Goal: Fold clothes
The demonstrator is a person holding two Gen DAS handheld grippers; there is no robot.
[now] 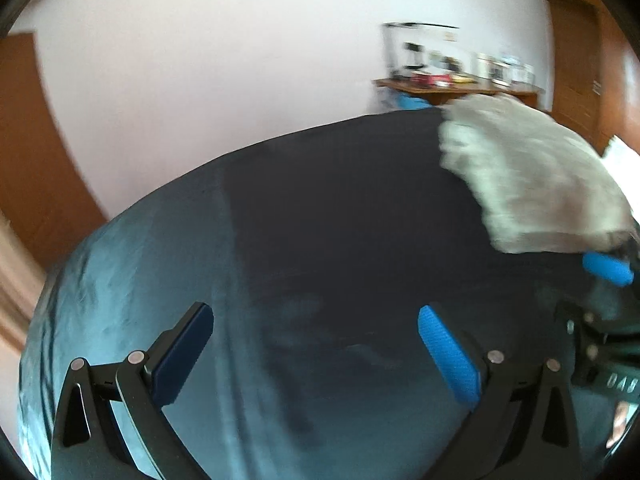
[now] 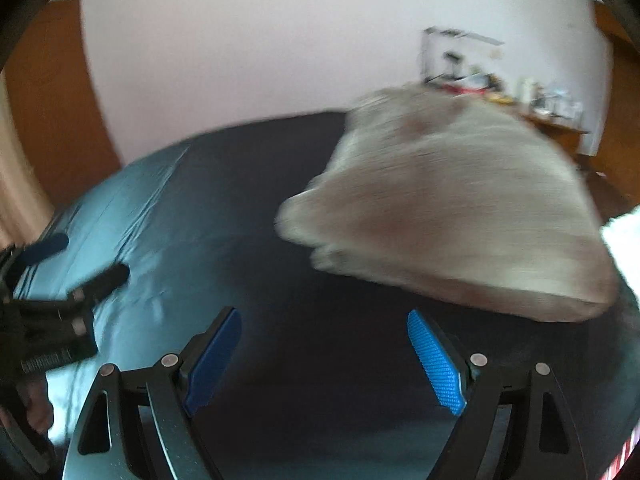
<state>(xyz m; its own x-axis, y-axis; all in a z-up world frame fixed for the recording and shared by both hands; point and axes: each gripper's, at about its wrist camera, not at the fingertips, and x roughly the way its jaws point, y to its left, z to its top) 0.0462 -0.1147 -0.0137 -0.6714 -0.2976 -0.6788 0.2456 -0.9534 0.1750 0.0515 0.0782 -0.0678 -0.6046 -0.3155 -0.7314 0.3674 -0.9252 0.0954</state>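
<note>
Both tools, left point(image 1: 316, 352) and right point(image 2: 324, 360), hang released over the dark blue bed point(image 1: 320, 220); the pale grey-beige bundled cloth garment point(image 2: 460, 216), upper right, blurred, fits either awaiting folding or folded.

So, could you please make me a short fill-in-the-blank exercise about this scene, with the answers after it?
1. The left gripper has its jaws ____ and holds nothing.
2. The folded light grey garment lies on a dark ____ bedsheet.
3. Seen from the right wrist, the garment lies ahead and to the ____ of the right gripper.
4. The pads on the fingers are ____ in colour.

Answers: open; blue; right; blue
</note>
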